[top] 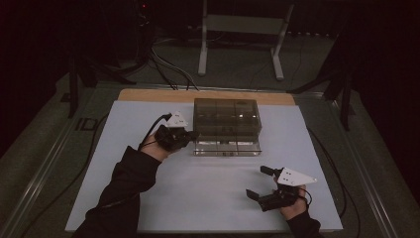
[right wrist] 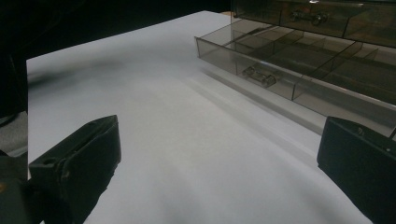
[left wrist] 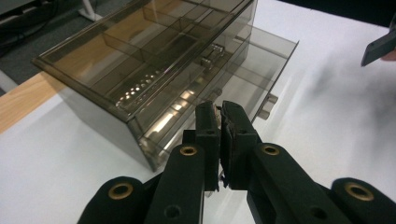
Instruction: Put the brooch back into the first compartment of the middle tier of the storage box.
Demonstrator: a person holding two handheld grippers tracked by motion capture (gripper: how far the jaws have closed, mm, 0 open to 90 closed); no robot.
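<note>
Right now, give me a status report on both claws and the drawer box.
Left claw shut, at box's front left corner. Right claw open, empty, on white mat. Smoky drawer box, bottom drawer out. Nothing between.

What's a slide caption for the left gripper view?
Left gripper, jaws closed, at the corner of a smoky clear drawer box with its bottom drawer pulled out.

White sheet [top: 208,183] covers most of the table; a strip of bare wood [top: 148,94] shows along the far edge. Beyond the far edge: white metal stand [top: 242,29] on grey floor, black cables [top: 166,67] trailing left of it.
</note>
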